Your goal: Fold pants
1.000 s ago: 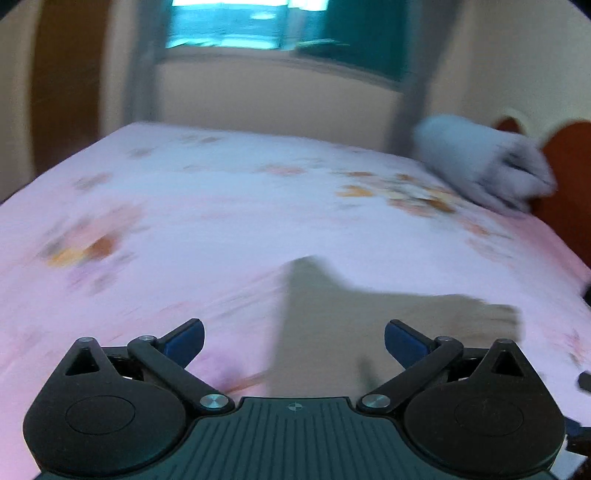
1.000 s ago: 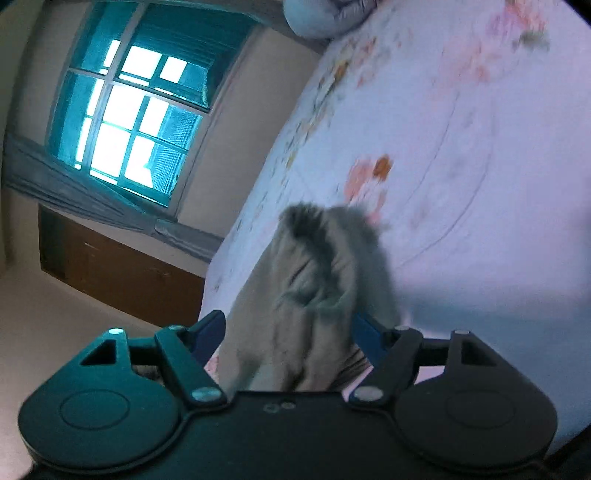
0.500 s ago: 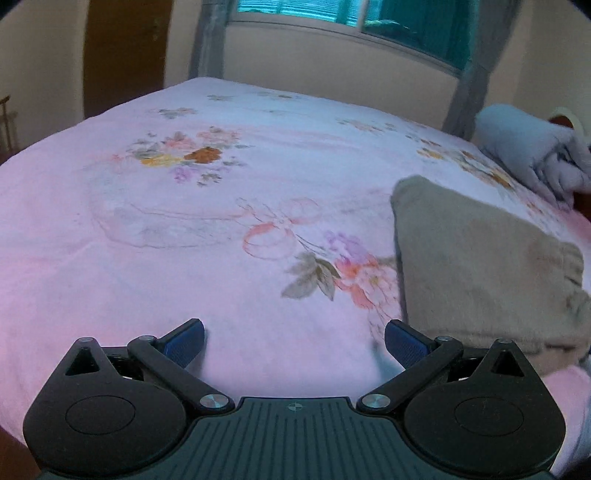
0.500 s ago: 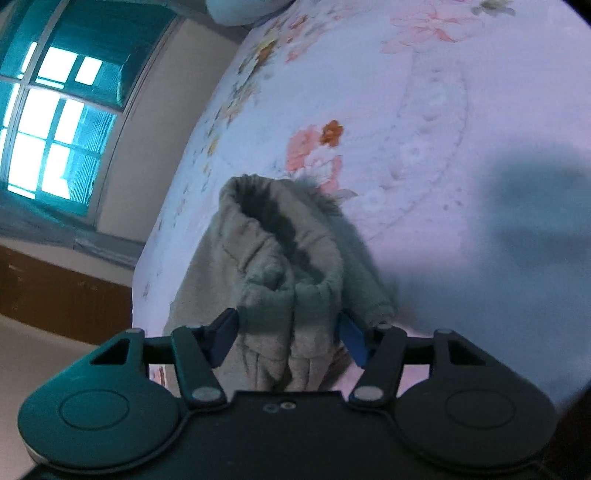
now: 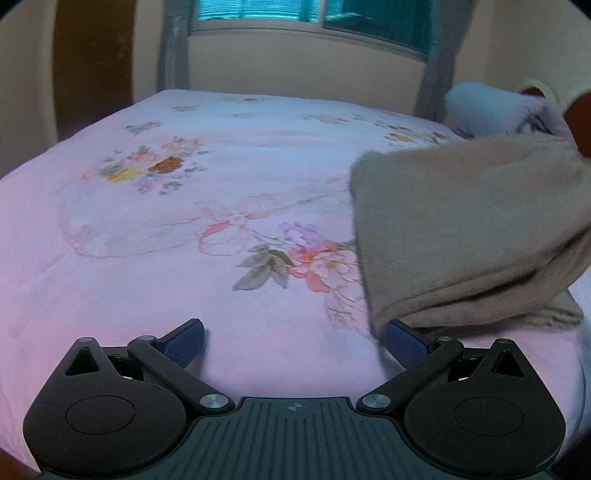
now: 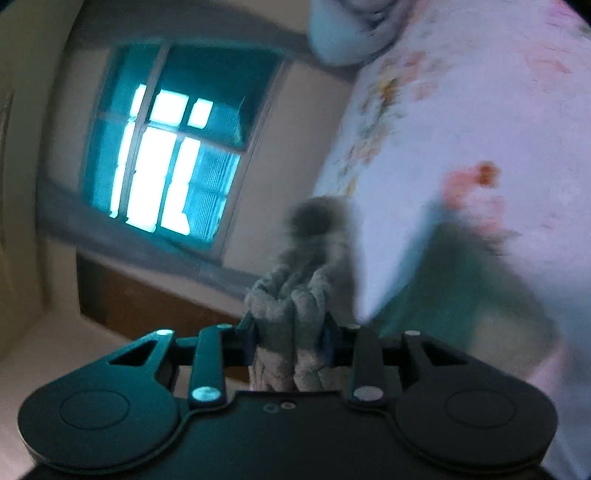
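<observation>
Fingers of the left hand-held gripper (image 5: 293, 341) stand wide apart and empty, low over the pink floral bed (image 5: 155, 266), the right pad just beside the near corner of the pants (image 5: 461, 236). In the left wrist view the beige pants lie on the right half of the bed, long axis running from that near corner away and to the right; their near right part is raised off the sheet, with a flat layer under it. In the right wrist view the right hand-held gripper (image 6: 290, 338) is narrow, clamped on a bunched fold of the pants (image 6: 295, 306), which hang blurred past the fingers, over the bed (image 6: 480, 110). Left of the pants the sheet lies bare out to the left edge and far edge. Beyond, a grey bundle (image 5: 495, 110) sits at the far right corner, with a window (image 5: 314, 14) in the wall behind.
</observation>
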Demonstrator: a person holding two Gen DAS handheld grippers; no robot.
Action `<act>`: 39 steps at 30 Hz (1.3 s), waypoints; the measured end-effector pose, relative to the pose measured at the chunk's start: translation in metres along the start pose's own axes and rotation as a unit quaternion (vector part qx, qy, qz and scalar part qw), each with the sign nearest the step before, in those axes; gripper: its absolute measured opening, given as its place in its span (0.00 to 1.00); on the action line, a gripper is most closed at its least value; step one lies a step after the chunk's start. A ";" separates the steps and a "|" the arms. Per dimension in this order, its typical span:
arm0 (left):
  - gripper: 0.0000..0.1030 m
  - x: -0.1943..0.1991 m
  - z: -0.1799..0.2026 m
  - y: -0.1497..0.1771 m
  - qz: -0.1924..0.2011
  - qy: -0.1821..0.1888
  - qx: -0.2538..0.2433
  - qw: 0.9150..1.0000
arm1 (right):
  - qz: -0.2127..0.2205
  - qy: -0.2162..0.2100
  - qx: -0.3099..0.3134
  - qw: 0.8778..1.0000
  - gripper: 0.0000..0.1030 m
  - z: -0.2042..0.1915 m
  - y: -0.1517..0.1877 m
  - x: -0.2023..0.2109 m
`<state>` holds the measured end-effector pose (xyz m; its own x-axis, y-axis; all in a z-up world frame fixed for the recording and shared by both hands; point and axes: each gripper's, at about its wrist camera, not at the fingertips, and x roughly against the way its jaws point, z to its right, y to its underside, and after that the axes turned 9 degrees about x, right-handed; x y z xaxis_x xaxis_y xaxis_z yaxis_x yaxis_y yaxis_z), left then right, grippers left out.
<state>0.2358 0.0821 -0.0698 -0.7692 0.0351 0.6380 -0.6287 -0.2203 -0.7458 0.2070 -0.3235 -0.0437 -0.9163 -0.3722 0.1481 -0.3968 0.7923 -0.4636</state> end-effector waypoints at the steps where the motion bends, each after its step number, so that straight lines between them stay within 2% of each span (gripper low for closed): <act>1: 1.00 -0.001 0.003 0.000 -0.003 -0.002 -0.006 1.000 | -0.009 0.035 -0.019 0.999 0.23 0.021 0.004 -0.001; 2: 1.00 -0.003 0.006 -0.001 -0.007 -0.003 -0.011 1.000 | -0.041 0.092 -0.070 0.992 0.23 0.052 0.009 -0.006; 3: 1.00 -0.005 0.008 -0.001 -0.012 0.000 -0.016 1.000 | -0.052 0.117 -0.104 0.986 0.22 0.072 0.015 -0.005; 5: 1.00 -0.006 0.013 0.000 -0.020 0.001 -0.033 0.999 | -0.040 0.089 -0.110 0.989 0.23 0.085 0.018 0.003; 7: 1.00 -0.008 0.019 0.001 -0.027 0.005 -0.049 0.998 | -0.048 0.094 -0.089 0.990 0.24 0.078 0.016 0.003; 10: 1.00 -0.016 0.027 0.001 -0.044 -0.005 -0.071 0.996 | -0.055 0.093 -0.092 0.990 0.26 0.073 0.011 0.001; 12: 1.00 -0.020 0.031 -0.001 -0.035 -0.010 -0.079 0.996 | -0.063 0.093 -0.093 0.989 0.27 0.071 0.009 -0.002; 14: 1.00 -0.027 0.026 -0.007 -0.021 -0.035 -0.056 0.998 | -0.068 0.089 -0.089 0.990 0.27 0.067 0.010 -0.001; 16: 1.00 -0.032 0.014 -0.011 -0.027 -0.029 -0.003 0.999 | -0.070 0.069 -0.063 0.993 0.27 0.060 0.005 -0.003; 17: 1.00 -0.033 0.012 -0.010 -0.027 -0.029 0.007 0.999 | -0.065 0.065 -0.047 0.995 0.27 0.055 0.004 -0.002; 19: 1.00 -0.032 0.014 -0.008 -0.023 -0.033 0.003 0.999 | -0.071 0.107 -0.037 0.991 0.26 0.062 0.003 -0.004; 20: 1.00 -0.032 0.014 -0.008 -0.022 -0.030 0.002 0.999 | -0.072 0.117 -0.060 0.989 0.24 0.075 0.004 -0.006; 21: 1.00 -0.032 0.011 -0.008 -0.024 -0.022 0.007 0.999 | -0.068 0.109 -0.089 0.988 0.23 0.088 0.005 -0.005; 22: 1.00 -0.031 0.006 -0.008 -0.027 -0.012 0.015 0.999 | -0.068 0.104 -0.092 0.988 0.23 0.090 0.004 -0.005; 25: 1.00 -0.027 -0.007 -0.008 -0.038 0.012 0.022 0.999 | -0.088 0.096 -0.073 0.989 0.25 0.083 -0.002 -0.001; 26: 1.00 -0.023 -0.011 -0.007 -0.037 0.022 0.020 0.999 | -0.093 0.092 -0.075 0.989 0.29 0.083 -0.006 0.001; 27: 1.00 -0.018 -0.015 -0.007 -0.036 0.016 0.017 0.999 | -0.098 0.085 -0.061 0.990 0.31 0.080 -0.012 0.005; 28: 1.00 -0.013 -0.021 -0.008 -0.026 0.006 0.016 1.000 | -0.101 0.080 -0.038 0.991 0.32 0.076 -0.016 0.009; 29: 1.00 -0.010 -0.028 -0.012 -0.018 0.012 0.021 1.000 | -0.102 0.079 -0.015 0.991 0.36 0.072 -0.022 0.015; 31: 1.00 -0.008 -0.043 -0.024 -0.011 0.035 0.057 0.998 | -0.090 0.082 0.023 0.992 0.61 0.066 -0.036 0.026; 32: 1.00 -0.009 -0.046 -0.030 -0.010 0.050 0.073 0.996 | -0.084 0.081 0.037 0.992 0.76 0.065 -0.042 0.026; 34: 1.00 -0.019 -0.043 -0.044 -0.012 0.080 0.103 0.991 | -0.086 0.082 0.042 0.992 0.78 0.070 -0.055 0.024; 37: 1.00 -0.047 -0.030 -0.058 -0.031 0.115 0.136 0.984 | -0.119 0.073 0.034 0.990 0.78 0.080 -0.064 0.001; 39: 1.00 -0.070 -0.020 -0.064 -0.057 0.152 0.158 0.974 | -0.142 0.060 0.038 0.987 0.77 0.085 -0.064 -0.012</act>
<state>0.3277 0.1134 -0.0707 -0.7252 0.3530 0.5911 -0.6821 -0.4851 -0.5472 0.2481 -0.4110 -0.0898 -0.7708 -0.5100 0.3818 -0.6370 0.6247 -0.4516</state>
